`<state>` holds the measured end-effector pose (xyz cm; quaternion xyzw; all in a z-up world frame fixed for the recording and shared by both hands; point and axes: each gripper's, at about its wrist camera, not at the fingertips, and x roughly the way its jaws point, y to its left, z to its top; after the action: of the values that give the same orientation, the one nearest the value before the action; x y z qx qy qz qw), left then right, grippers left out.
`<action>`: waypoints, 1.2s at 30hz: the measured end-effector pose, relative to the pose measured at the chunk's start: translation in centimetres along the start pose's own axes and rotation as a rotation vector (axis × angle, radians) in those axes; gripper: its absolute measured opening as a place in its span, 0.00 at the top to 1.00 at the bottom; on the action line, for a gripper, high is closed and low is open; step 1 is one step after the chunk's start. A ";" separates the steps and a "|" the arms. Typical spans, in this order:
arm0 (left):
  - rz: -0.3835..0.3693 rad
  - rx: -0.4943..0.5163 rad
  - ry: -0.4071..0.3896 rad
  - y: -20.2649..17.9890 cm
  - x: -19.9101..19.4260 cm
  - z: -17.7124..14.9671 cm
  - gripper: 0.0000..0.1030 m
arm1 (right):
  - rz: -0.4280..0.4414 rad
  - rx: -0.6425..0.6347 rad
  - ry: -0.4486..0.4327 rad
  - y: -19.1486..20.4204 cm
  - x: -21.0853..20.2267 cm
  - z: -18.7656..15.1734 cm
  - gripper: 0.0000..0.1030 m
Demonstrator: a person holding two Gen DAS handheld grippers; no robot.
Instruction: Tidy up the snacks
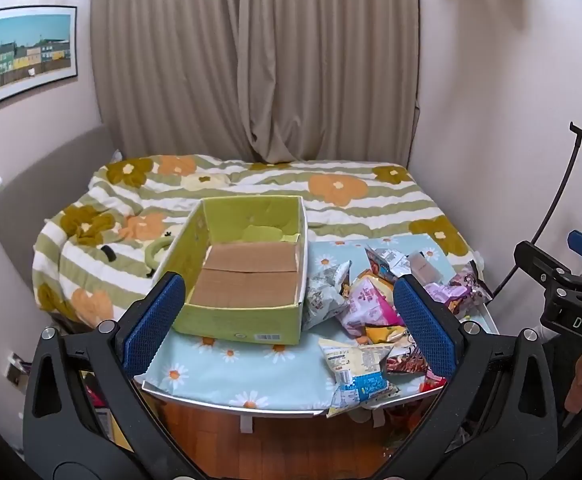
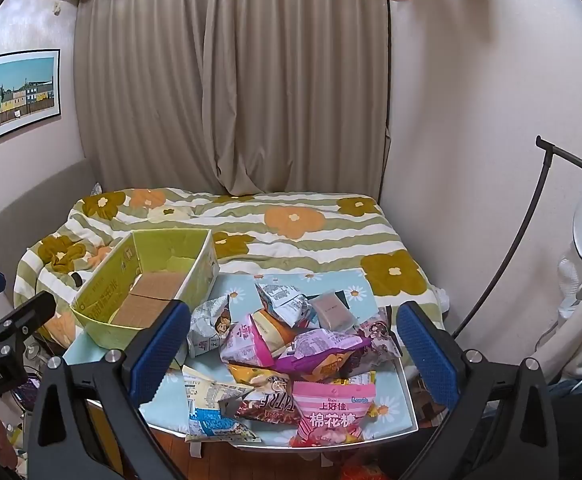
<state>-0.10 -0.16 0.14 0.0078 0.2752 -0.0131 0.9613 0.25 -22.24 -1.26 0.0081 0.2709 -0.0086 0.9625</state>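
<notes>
Nothing has been sorted yet, judging by how things lie. The green cardboard box (image 1: 243, 276) stands on the left part of the small table (image 1: 227, 384), whose top is covered with a daisy-print cloth, and only the brown flaps of its floor show inside. All the snacks sit in a loose heap (image 2: 291, 344) on the right part of the table, beside the box: a pink marshmallow bag (image 2: 331, 412) at the near edge, a white-and-blue packet (image 2: 211, 408) jutting over the rim, a dark chocolate-coloured wrapper (image 2: 267, 400), a purple packet (image 2: 323, 344), and a small greyish box (image 2: 333, 312) on top toward the back. The left gripper (image 1: 287, 324) hangs in front of the table with its blue-padded jaws spread wide and nothing between them; the right gripper (image 2: 291, 344) is likewise released, its jaws framing the pile from a distance without touching it. The whole job of moving packets into the box appears to remain. Behind the table lies a bed with a flowered quilt (image 1: 251, 188).
</notes>
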 end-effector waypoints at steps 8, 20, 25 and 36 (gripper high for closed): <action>-0.002 0.000 0.000 0.5 -0.6 0.9 0.00 | 0.001 0.003 -0.002 0.0 0.0 0.0 0.00; -0.002 0.001 0.000 0.7 -1.0 0.9 0.00 | 0.000 0.003 -0.004 0.0 -0.1 0.0 0.00; -0.002 0.002 0.002 0.7 -1.0 0.9 0.00 | -0.001 0.000 -0.005 0.0 -0.1 0.0 0.00; -0.003 -0.001 0.001 0.7 -1.0 0.7 0.00 | -0.003 0.001 -0.006 0.1 -0.2 0.0 0.00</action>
<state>-0.50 0.55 1.29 0.0068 0.2757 -0.0144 0.9611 0.07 -22.16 -1.15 0.0080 0.2680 -0.0101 0.9633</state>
